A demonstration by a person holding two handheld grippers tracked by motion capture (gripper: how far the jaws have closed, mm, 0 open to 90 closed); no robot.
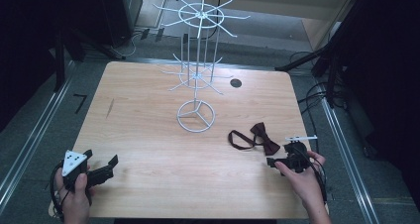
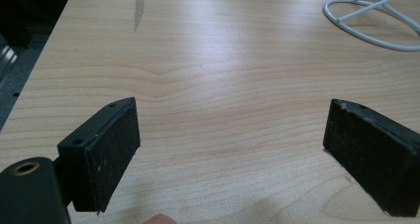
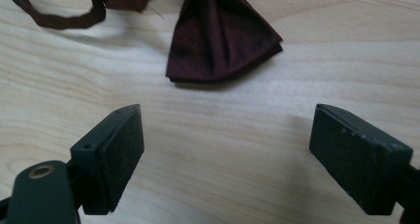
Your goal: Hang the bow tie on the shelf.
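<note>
A dark maroon bow tie point(image 1: 262, 137) with its strap looped to the left lies on the wooden table point(image 1: 148, 135), right of centre. In the right gripper view the bow tie point(image 3: 218, 35) lies just beyond the jaws. My right gripper point(image 1: 280, 153) stands open near the table's front right, a short way in front of the tie, and its jaws point(image 3: 228, 154) hold nothing. My left gripper point(image 1: 106, 165) rests open at the front left corner, and bare wood shows between its jaws point(image 2: 233, 154). A white wire display rack point(image 1: 197, 60) stands at the back centre.
The rack's ring base point(image 1: 196, 116) sits mid-table, its arms spreading above. A round cable hole point(image 1: 236, 83) lies right of the rack. A grey smear point(image 1: 110, 108) marks the wood at the left. Floor rails and cables surround the table.
</note>
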